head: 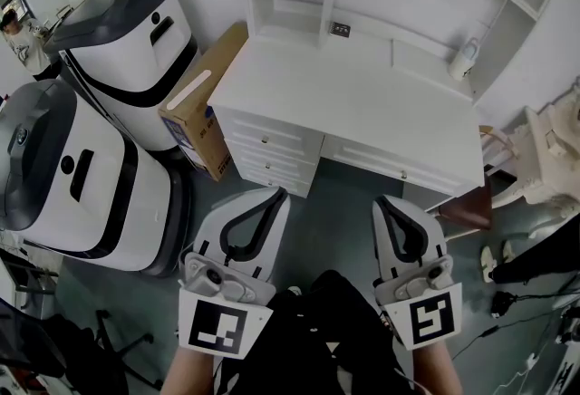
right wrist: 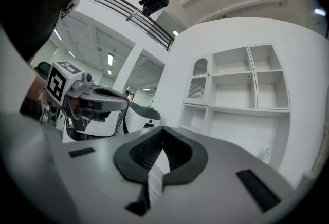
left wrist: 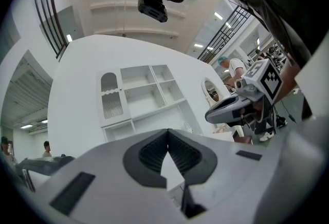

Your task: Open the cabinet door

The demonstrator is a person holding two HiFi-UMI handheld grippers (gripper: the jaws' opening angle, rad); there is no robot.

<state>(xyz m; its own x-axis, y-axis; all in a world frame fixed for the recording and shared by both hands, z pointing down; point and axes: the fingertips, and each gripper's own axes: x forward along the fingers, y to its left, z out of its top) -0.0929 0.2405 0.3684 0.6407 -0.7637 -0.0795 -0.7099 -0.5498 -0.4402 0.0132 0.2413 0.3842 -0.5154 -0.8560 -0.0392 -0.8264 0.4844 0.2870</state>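
The left tongs (left wrist: 167,131) were clenched, tips meeting, with nothing held. The right tongs (right wrist: 163,129) were likewise clenched and empty. Both pointed level toward the white desk with drawers (head: 362,103), short of its front edge and touching nothing.

The narrow white cabinet door with an arched top and a slatted panel (left wrist: 110,95) lay well apart from both tongs. It sat in the upper left corner of the white open-shelved hutch (right wrist: 241,89) at the back of the desk, above and beyond the tips and left of the open compartments.

The head view cut off the top of the hutch, so the door did not show there. In both gripper views the grey bodies of the tongs covered the desk top and the lower hutch. The door was small in those views, and its handle and hinge side could not be made out.

The door appeared flush with the hutch front, closed. A small open compartment sat directly below it.
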